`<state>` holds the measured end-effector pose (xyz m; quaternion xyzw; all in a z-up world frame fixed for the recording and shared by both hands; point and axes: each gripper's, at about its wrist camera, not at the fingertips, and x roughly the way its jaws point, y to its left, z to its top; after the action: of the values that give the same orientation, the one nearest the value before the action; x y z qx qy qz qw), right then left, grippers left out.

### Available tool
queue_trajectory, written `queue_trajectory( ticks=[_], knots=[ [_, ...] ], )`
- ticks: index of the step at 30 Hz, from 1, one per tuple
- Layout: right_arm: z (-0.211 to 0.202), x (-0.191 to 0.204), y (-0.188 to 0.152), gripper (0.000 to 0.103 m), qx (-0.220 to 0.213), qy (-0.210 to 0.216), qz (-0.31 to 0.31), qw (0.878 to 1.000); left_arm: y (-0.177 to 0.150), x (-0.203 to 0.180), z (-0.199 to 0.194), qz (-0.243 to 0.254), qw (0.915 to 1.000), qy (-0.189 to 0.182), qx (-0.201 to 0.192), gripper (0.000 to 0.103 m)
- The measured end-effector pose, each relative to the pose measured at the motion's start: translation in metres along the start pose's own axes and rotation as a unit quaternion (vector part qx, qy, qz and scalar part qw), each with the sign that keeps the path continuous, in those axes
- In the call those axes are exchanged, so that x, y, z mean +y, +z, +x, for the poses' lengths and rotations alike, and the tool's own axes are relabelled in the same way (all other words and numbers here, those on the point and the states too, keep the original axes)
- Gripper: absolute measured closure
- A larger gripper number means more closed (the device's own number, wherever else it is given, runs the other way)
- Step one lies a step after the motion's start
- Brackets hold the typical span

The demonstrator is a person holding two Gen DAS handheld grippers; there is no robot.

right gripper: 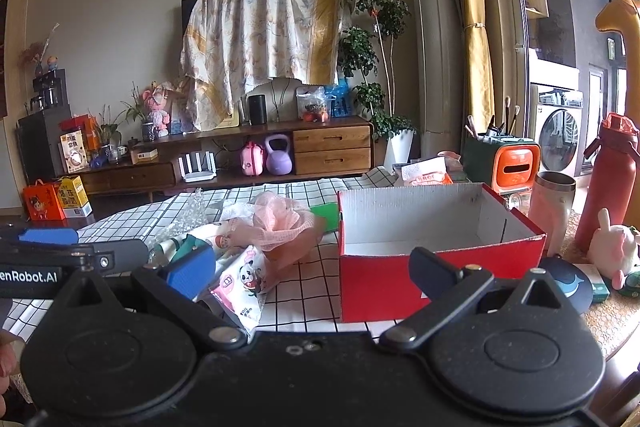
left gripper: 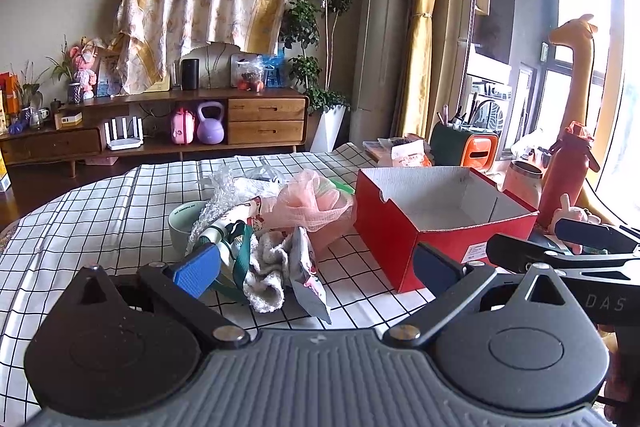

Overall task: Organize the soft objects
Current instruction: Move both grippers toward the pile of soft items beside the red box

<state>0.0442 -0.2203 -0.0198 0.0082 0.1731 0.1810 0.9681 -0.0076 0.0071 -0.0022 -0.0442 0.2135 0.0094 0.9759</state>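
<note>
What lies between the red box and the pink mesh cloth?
In the right wrist view, a green flat object lies between the pink mesh cloth and the red box.

Heaped soft items (left gripper: pixel 276 227) beside open, empty red box (left gripper: pixel 436 227)

**A lived-in family living room**

This is a home. A low wooden media cabinet (right gripper: pixel 256 163) runs along the far wall, with a flowered sheet (right gripper: pixel 260 39) draped over what stands above it. On and under the cabinet sit a purple kettlebell (right gripper: pixel 279 155), a white router (right gripper: pixel 197 169), a speaker and small toys. A potted tree (right gripper: pixel 376 67), a tall standing air conditioner (right gripper: pixel 436 47) and yellow curtains (right gripper: pixel 476 27) fill the corner. A washing machine (right gripper: pixel 558 135) shows beyond the doorway. The counter (left gripper: pixel 100 227) wears a checked cloth, with a water bottle (right gripper: pixel 608 179) and a plush giraffe (left gripper: pixel 576 67) nearby.
</note>
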Motion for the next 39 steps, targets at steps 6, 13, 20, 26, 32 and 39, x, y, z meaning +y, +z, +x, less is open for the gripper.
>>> queue_trajectory(
  ticks=[6, 13, 20, 26, 32, 39],
  knots=[
    [-0.0009, 0.0009, 0.0014, 0.0, 0.0, 0.005, -0.006, 1.0, 0.0014, 0.0015, -0.0019, -0.001, 1.0, 0.005, -0.006, 0.0],
    [-0.0011, 0.0027, 0.0016, 0.0, 0.001, 0.007, -0.007, 1.0, 0.0018, 0.0017, -0.002, -0.002, 1.0, 0.006, -0.006, 0.0],
    [-0.0014, 0.0035, 0.0019, 0.0, 0.0, 0.006, -0.008, 1.0, 0.0027, 0.0013, -0.0023, -0.001, 0.9999, 0.006, -0.009, 0.0],
    [-0.0014, 0.0037, 0.0018, 0.0, 0.0, 0.007, -0.007, 1.0, 0.006, 0.001, -0.0033, -0.001, 0.9999, 0.004, -0.012, 0.0],
    [-0.0012, 0.0063, 0.0027, 0.0, 0.003, 0.01, -0.008, 1.0, 0.0057, 0.0008, -0.0031, -0.001, 0.9999, 0.005, -0.012, 0.0],
    [0.0056, 0.0085, 0.0023, 0.0, 0.011, 0.013, -0.01, 1.0, 0.007, 0.0049, 0.0011, -0.005, 1.0, 0.003, -0.007, 0.0]
  ],
)
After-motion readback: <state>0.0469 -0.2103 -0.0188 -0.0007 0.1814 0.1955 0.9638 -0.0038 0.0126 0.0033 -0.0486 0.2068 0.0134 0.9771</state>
